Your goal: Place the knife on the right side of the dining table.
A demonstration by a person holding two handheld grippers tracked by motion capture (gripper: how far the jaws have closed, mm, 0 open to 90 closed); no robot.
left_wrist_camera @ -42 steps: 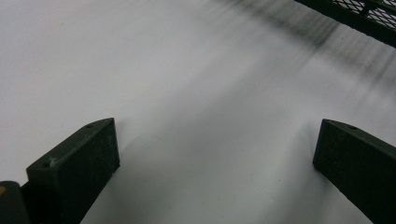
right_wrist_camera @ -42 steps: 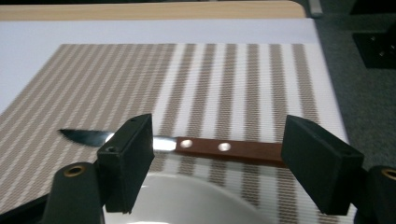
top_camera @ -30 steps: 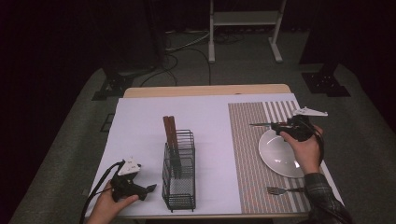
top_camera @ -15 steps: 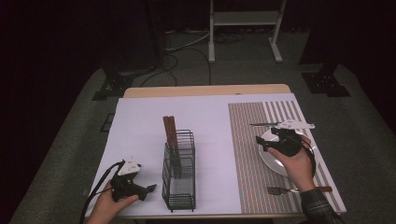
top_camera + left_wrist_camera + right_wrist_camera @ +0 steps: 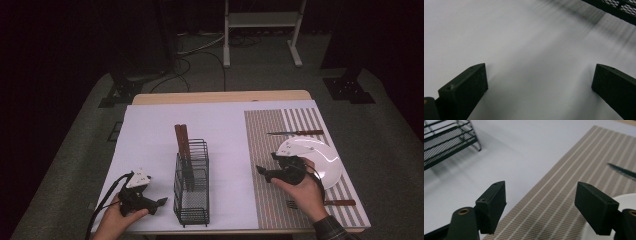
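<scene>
The right hand-held gripper (image 5: 262,171) hovers low over the striped placemat (image 5: 272,150), held level in the person's right hand (image 5: 301,189), jaws spread wide and empty, pointing toward the wire caddy (image 5: 192,192). The left hand-held gripper (image 5: 161,202), gripped in the left hand (image 5: 116,219) near the counter's (image 5: 150,125) front edge left of the caddy, also stands wide apart with nothing between its jaws.

One fork (image 5: 320,203) lies on the placemat right of the caddy, just behind the right hand. One round white plate (image 5: 320,159) sits beyond it; one knife (image 5: 295,133) lies farther back. Two brown flat handles (image 5: 181,141) rise from the black caddy.
</scene>
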